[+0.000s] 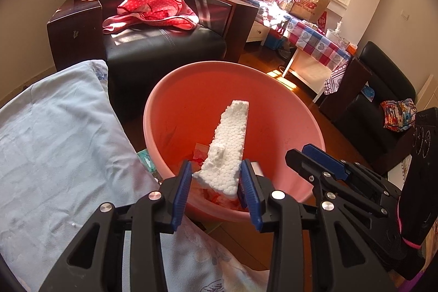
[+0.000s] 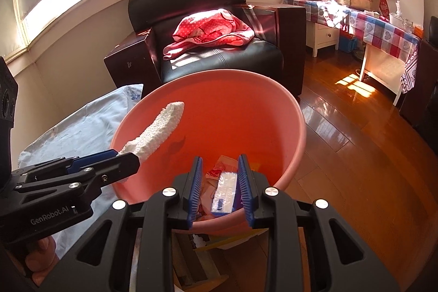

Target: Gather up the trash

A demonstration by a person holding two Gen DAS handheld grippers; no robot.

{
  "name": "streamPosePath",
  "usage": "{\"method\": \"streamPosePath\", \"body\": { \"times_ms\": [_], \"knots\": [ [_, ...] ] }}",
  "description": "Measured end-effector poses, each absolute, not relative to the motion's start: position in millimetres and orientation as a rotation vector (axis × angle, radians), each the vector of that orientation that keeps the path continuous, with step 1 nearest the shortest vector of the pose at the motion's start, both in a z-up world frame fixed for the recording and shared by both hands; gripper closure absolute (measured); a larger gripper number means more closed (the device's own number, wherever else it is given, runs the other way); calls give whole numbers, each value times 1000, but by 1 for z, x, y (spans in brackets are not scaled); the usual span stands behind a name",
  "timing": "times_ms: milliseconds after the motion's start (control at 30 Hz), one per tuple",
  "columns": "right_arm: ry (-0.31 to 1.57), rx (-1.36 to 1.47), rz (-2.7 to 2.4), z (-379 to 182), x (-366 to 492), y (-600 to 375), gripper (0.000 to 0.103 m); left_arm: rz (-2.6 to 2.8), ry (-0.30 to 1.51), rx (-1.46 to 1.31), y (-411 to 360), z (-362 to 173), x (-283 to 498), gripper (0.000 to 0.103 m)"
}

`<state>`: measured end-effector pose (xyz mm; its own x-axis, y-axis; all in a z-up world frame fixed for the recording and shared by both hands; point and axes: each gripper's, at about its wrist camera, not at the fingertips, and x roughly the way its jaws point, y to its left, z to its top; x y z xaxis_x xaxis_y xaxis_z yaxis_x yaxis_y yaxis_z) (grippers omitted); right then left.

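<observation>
A pink plastic basin [image 1: 208,64] [image 2: 219,72] sits right below both grippers, with paper scraps [image 1: 199,152] on its bottom. My left gripper [image 1: 216,163] [image 2: 128,155] is shut on the wide end of a long white foam piece [image 1: 232,133] [image 2: 158,127], which juts out over the basin's inside. My right gripper [image 2: 220,158] [image 1: 299,152] hovers over the near rim with its jaws apart. A clear packet with a blue mark [image 2: 224,190] shows between its pads, close to the right one, with a gap at the left. I cannot tell whether the packet lies in the basin.
Light blue bedding [image 1: 54,141] lies left of the basin. Behind it stands a black armchair [image 2: 219,56] with a red dotted cloth [image 2: 210,29]. A table with a checked cloth [image 2: 383,29] and wooden floor [image 2: 356,141] lie to the right. Cardboard scraps [image 2: 202,251] lie under the basin.
</observation>
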<state>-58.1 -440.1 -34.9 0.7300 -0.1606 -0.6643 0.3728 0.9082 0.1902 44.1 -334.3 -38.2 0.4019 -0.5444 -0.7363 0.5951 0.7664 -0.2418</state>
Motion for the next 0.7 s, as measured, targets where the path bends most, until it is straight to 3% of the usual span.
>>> {"method": "streamPosePath", "body": {
  "times_ms": [233, 700],
  "knots": [
    [691, 326, -302, -33, -62, -440, 76, -714, 889, 63, -334, -33, 37, 52],
    [709, 312, -258, -26, -63, -419, 75, -673, 847, 28, -308, -19, 22, 46]
  ]
}}
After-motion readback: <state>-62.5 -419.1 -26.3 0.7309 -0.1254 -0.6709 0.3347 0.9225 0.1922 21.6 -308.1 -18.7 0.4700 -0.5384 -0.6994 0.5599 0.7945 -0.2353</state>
